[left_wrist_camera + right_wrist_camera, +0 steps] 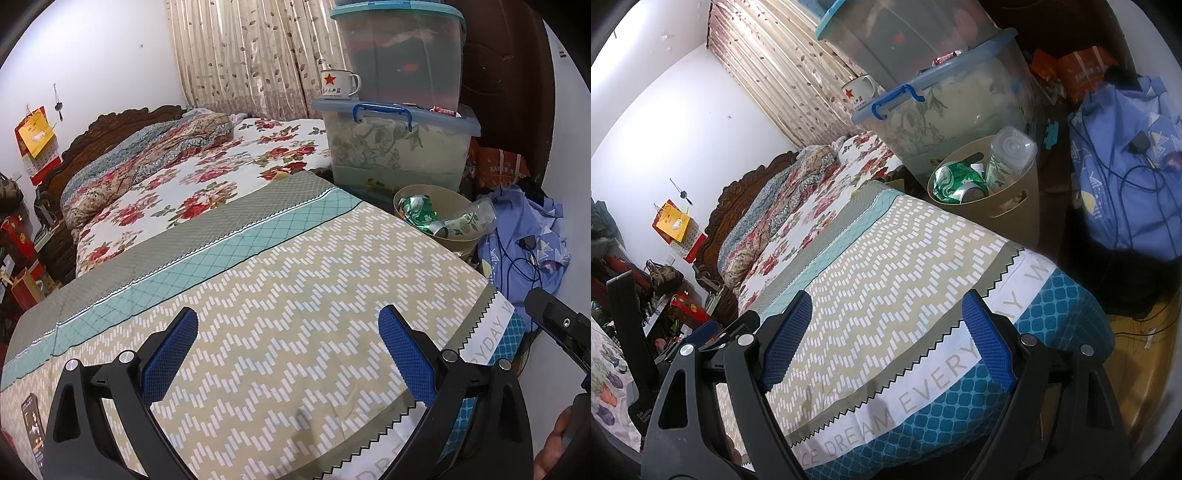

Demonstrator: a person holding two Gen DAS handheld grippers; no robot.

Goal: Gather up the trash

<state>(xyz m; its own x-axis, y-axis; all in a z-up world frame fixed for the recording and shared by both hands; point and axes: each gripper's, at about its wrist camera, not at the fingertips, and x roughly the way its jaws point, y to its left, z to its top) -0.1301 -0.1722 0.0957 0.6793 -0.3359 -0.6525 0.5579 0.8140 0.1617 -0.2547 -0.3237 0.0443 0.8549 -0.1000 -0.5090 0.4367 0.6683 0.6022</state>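
Observation:
A beige waste basket [460, 242] [1015, 210] stands beside the far right corner of the patterned bed cover [295, 280] [886, 258]. Inside it lie a crushed green can [415, 210] [955, 181] and a clear plastic bottle with a floral label [472, 218] [1004, 162]. My left gripper [288, 332] hovers open above the cover, nothing between its blue pads. My right gripper [886, 317] is also open and empty over the cover's near edge; part of it shows at the right of the left wrist view [557, 325].
Two stacked clear storage boxes [399, 144] [945, 103] rise behind the basket, an enamel mug with a red star [338, 85] [858, 92] on the lower lid. A blue cloth heap with cables [524, 251] [1126, 177] lies right. A phone [33, 428] rests on the cover's near left.

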